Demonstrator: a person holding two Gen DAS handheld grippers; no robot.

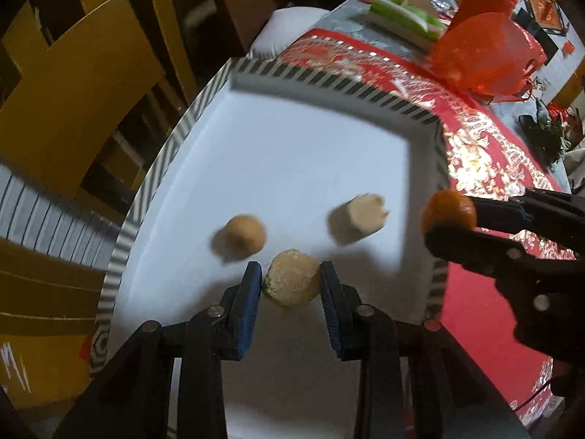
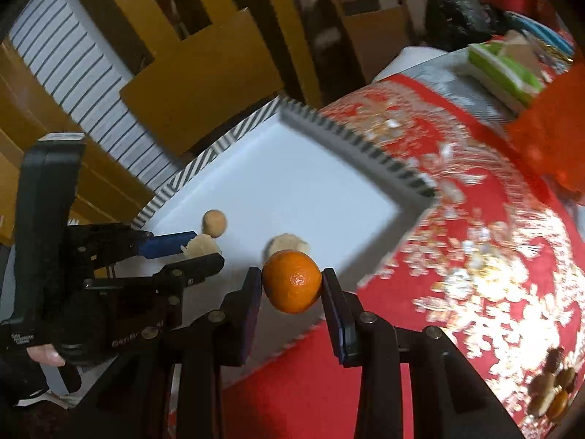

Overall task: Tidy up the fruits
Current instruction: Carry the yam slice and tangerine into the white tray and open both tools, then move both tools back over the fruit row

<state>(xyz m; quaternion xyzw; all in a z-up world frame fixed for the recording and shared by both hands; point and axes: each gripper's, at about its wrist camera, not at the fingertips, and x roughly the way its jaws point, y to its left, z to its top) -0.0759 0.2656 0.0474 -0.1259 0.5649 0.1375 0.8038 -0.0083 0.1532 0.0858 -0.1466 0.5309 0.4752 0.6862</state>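
Note:
My left gripper (image 1: 291,283) is shut on a pale yellow cut fruit chunk (image 1: 291,281) and holds it over the white tray (image 1: 292,139) with the striped rim. A round tan fruit (image 1: 243,236) and a cream-coloured chunk (image 1: 360,216) lie on the tray floor. My right gripper (image 2: 292,285) is shut on an orange mandarin (image 2: 292,285) and holds it above the tray's right edge. The mandarin also shows in the left wrist view (image 1: 449,210). The left gripper with its chunk shows in the right wrist view (image 2: 200,249).
The tray (image 2: 292,183) sits on a red and gold tablecloth (image 2: 475,237). An orange plastic bag (image 1: 486,55) and a green and white box (image 1: 406,18) lie further back. Wooden chairs (image 1: 80,73) stand to the left. Several small fruits (image 2: 552,391) lie at the cloth's lower right.

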